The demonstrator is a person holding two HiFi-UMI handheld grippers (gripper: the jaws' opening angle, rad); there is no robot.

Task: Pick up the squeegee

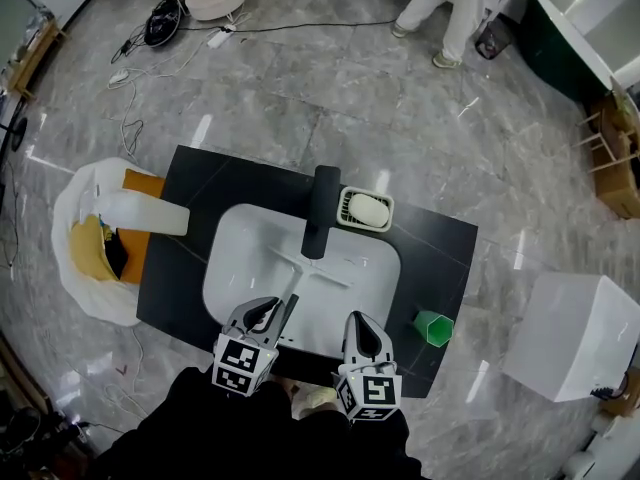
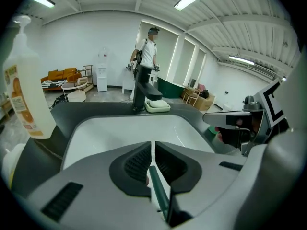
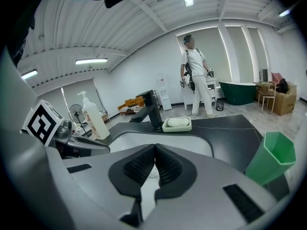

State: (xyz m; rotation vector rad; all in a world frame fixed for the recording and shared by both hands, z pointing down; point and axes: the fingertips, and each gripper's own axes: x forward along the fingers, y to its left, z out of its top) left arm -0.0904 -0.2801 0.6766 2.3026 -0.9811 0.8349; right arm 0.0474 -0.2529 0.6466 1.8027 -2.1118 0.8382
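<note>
White sink basin point(image 1: 232, 273) set in a dark countertop point(image 1: 440, 248); the squeegee point(image 1: 297, 282) lies inside it, pale blade across the middle, dark handle running back toward the near rim, just right of the left gripper point(image 1: 262, 313). Left gripper's pads are pressed together with nothing between their faces. In the left gripper view the dark green handle point(image 2: 159, 193) shows through the slot behind the pads, and I can't tell whether it touches the gripper. Right gripper point(image 1: 360, 324) is closed too, with no object in its jaws, hanging over the basin's near edge beside the left one. Black faucet point(image 1: 319, 211) at the basin's back. Touching its right side, a soap dish point(image 1: 345, 200) holding one pale bar of soap point(image 1: 368, 209). Green cup point(image 1: 434, 327) stands upright on the counter right of the basin, mouth up. White pump bottle point(image 1: 145, 215) at the counter's left edge. On the floor beside that, a white bag point(image 1: 72, 193) with yellow stuff point(image 1: 87, 250) in it. White box point(image 1: 575, 333) on the floor to the right, well apart. Person in white point(image 1: 450, 8) stands far back.
</note>
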